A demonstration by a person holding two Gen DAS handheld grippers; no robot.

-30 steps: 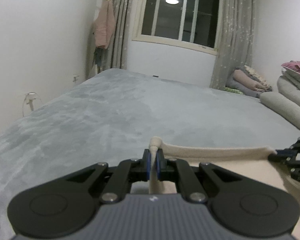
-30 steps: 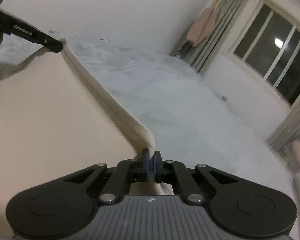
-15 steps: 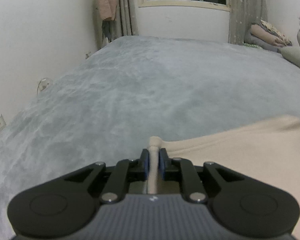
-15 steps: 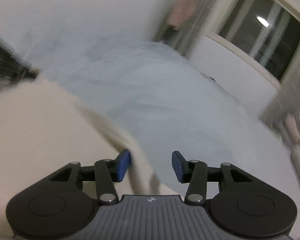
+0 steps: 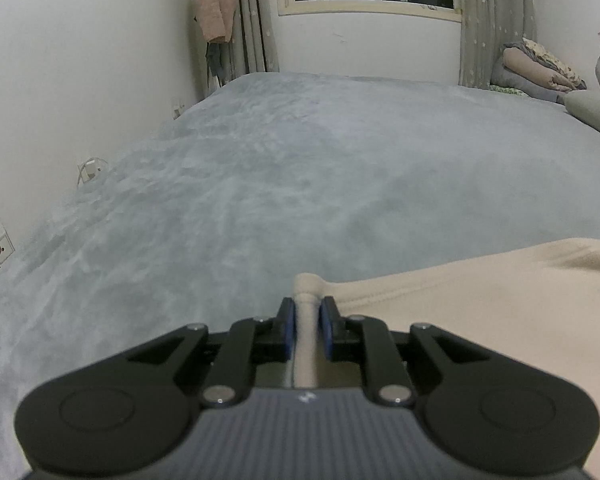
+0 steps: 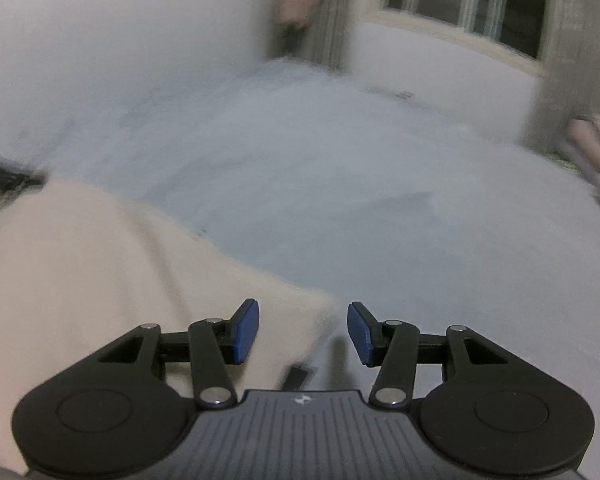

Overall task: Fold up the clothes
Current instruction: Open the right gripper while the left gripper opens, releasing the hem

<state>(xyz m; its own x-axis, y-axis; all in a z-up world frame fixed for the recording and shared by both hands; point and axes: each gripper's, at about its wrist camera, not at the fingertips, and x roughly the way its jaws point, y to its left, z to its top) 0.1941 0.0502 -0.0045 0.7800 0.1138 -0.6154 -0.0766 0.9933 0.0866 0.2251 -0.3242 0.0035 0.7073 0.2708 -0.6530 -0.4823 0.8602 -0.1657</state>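
A cream garment (image 5: 480,320) lies spread on the grey bed cover (image 5: 300,160), reaching off to the right. My left gripper (image 5: 307,320) is shut on a pinched fold of its hem, which stands up between the narrow blue pads. In the blurred right wrist view the same garment (image 6: 80,280) covers the lower left. My right gripper (image 6: 304,330) is open over its corner, and the pads touch nothing. At the left edge of that view a dark shape (image 6: 4,178) is the left gripper at the garment's far corner.
The white wall (image 5: 60,100) runs along the bed's left side with sockets (image 5: 0,248) low on it. Folded bedding (image 5: 540,68) and a grey pillow (image 5: 592,108) lie at the far right. A pink garment (image 5: 214,4) hangs by the curtains.
My right gripper let go of the hem, opened wide and swung to the right. The taut hem between the grippers has dropped flat onto the bed. My left gripper sank and its pads eased slightly.
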